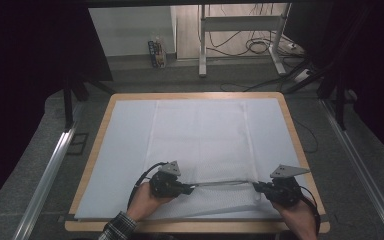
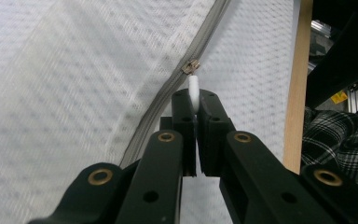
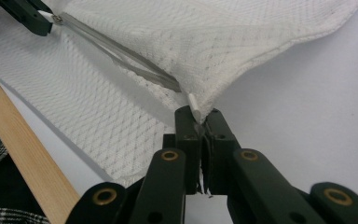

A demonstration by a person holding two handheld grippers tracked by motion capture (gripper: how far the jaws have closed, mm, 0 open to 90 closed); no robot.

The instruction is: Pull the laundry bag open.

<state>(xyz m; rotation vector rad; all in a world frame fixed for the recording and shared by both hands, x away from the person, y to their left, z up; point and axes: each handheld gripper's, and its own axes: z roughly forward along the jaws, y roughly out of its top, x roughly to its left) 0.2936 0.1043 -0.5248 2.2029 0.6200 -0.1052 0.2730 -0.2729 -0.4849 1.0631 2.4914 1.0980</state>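
A white mesh bag [image 1: 200, 145] lies flat on the table, its grey zipper [image 1: 222, 183] running along the near edge. My left gripper [image 1: 192, 189] is at the zipper's left end. Its jaws are shut on the white pull tab [image 2: 194, 88], just below the metal slider [image 2: 191, 66]. My right gripper [image 1: 256, 187] is at the zipper's right end. In the right gripper view its jaws [image 3: 198, 114] are shut on the bag's corner [image 3: 214, 100], lifting the mesh into a peak. The zipper [image 3: 121, 56] gapes slightly near that corner. The left gripper [image 3: 32, 18] shows far off at upper left.
A white sheet [image 1: 125, 150] covers the wooden table [image 1: 92, 155], whose front edge [image 3: 23, 154] runs close to both hands. A plaid sleeve [image 2: 340, 140] lies beside the left gripper. Metal rails [image 1: 50, 170] flank the table, and a desk frame with cables [image 1: 240, 40] stands behind.
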